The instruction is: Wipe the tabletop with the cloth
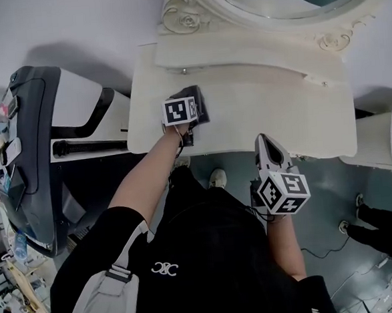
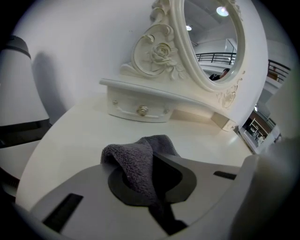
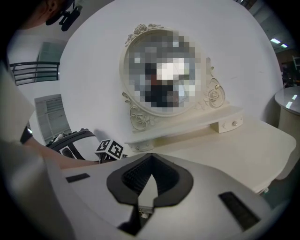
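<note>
The left gripper (image 2: 154,176) is closed on the cloth (image 2: 136,161) — the dark grey terry is bunched between the jaws and bulges up over the left one in a rounded fold. In the head view this gripper (image 1: 190,110) sits over the near left part of the surface (image 1: 279,106), its marker cube (image 1: 179,111) on top, and the cloth (image 1: 200,98) shows as a dark patch just beyond the cube, lying on the cream tabletop. The person's left forearm (image 1: 150,172) reaches up to it from the front edge.

The right gripper (image 3: 150,180) has its jaws drawn together with nothing between them; only a thin pale wedge shows between the ribbed black pads. From above, it (image 1: 266,145) is held just off the front edge of the surface, over the grey floor (image 1: 325,190), well apart from the cloth.

Along the back of the surface stands an ornate cream mirror (image 2: 211,42) with carved roses, on a low shelf base with a small drawer knob (image 2: 142,110). The stretch of tabletop between the cloth and that base is bare. To the left of the table — close against its side — is a large black-and-white machine (image 1: 35,150). A white round stool (image 1: 382,139) stands to the right. The person's shoes (image 1: 217,178) are under the front edge, and another person's legs (image 1: 381,223) show at the lower right.
</note>
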Motion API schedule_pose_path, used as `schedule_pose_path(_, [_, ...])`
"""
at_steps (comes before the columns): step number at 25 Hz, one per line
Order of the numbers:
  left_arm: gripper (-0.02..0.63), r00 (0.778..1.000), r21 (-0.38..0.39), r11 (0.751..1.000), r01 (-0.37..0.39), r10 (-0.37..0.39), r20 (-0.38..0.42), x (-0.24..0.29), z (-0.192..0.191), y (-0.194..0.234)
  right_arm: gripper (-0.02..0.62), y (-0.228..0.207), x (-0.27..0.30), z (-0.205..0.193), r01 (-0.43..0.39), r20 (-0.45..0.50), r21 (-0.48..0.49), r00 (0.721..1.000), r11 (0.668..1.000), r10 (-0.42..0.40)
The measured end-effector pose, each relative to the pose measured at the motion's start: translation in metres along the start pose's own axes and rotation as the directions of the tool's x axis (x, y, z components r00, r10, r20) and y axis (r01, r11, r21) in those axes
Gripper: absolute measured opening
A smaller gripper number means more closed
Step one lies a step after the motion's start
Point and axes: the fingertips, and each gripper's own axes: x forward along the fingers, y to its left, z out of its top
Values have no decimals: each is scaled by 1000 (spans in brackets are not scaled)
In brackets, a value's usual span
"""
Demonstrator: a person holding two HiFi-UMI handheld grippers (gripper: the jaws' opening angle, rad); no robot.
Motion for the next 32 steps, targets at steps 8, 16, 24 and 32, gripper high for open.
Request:
schedule_pose_path(8, [18,993,96,989,108,-104,-49,34,8,-89,11,-48,-45,-3,146,33,54,988,988,-148])
schedule_pose_path(16, [18,961,165,951,261,-240,-140,59,1,-187,11,-82,-82,-12,236,58,95,969,967,-242])
schedule_pose_path(24, [18,929,232,907,351,-307,-207,60,-30,-279,11,-99,-109,-17,296,64,128,950,947,-306])
schedule_pose_path(32, [18,894,169,889,425,-382,-234,46,-45,-278,11,-82,-94,-13,257,60,102,963,961,-264])
